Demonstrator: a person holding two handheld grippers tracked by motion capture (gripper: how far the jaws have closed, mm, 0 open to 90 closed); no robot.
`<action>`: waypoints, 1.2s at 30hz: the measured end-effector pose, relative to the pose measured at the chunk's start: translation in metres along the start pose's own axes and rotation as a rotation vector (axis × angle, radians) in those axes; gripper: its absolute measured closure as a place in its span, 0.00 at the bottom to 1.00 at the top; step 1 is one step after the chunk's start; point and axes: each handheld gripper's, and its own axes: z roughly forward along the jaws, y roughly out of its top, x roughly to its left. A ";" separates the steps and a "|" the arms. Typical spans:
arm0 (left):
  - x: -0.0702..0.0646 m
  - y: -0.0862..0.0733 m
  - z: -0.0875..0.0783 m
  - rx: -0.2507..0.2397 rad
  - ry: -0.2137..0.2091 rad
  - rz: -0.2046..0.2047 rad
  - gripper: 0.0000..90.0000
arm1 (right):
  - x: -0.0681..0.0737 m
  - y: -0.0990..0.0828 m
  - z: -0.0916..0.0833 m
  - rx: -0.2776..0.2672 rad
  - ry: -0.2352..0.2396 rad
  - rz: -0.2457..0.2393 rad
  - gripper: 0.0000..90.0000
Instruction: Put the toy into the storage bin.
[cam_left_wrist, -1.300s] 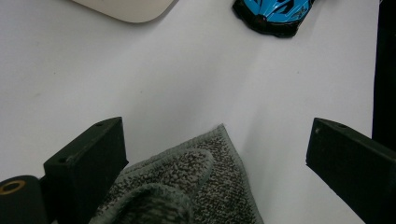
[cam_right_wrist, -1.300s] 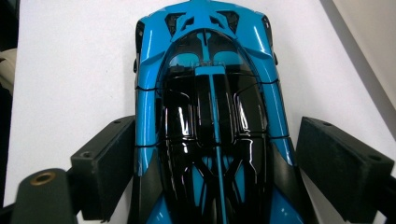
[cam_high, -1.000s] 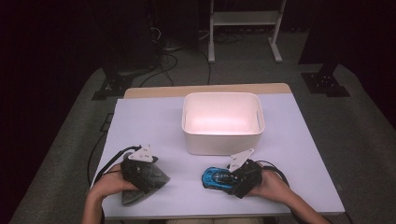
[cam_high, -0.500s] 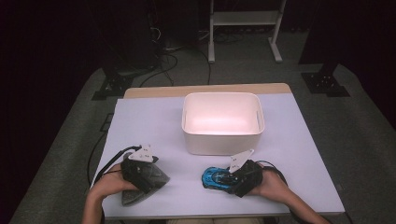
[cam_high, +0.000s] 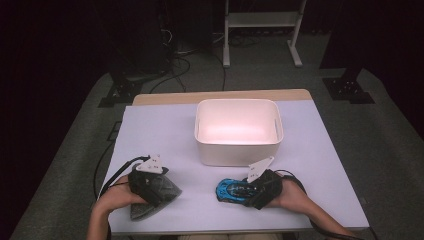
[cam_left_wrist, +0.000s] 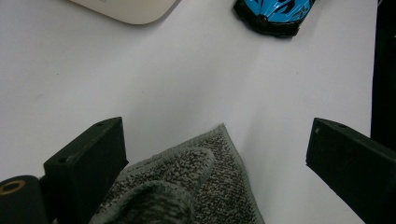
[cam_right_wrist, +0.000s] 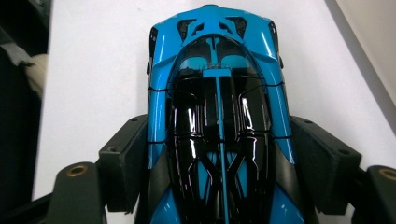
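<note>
The right tool (cam_right_wrist: 219, 158) has just closed its jaws on the blue toy car (cam_right_wrist: 217, 116), so it can likely lift toward the white bin (cam_high: 238, 131) at 12 o'clock.

My left tool (cam_high: 152, 185) sits low at the near left of the counter (cam_high: 165, 130), its jaws spread wide with nothing pressed between them, my hand (cam_high: 116, 199) wrapped around its rear. My right tool (cam_high: 252, 189) lies low at the near right, pointing left; its jaws have just been closing and now press against both flanks of the blue toy car (cam_right_wrist: 217, 116). Both forearms come in from the bottom edge.
</note>
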 end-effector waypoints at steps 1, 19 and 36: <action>0.000 0.000 0.000 -0.001 0.000 -0.001 0.05 | 0.000 0.000 -0.001 -0.005 0.002 0.001 0.28; 0.001 -0.001 0.001 -0.010 -0.004 -0.004 0.05 | 0.006 0.027 -0.035 -0.072 0.076 -0.015 0.28; 0.004 -0.004 -0.001 -0.032 -0.008 -0.015 0.05 | 0.014 0.077 -0.096 -0.082 0.095 -0.097 0.28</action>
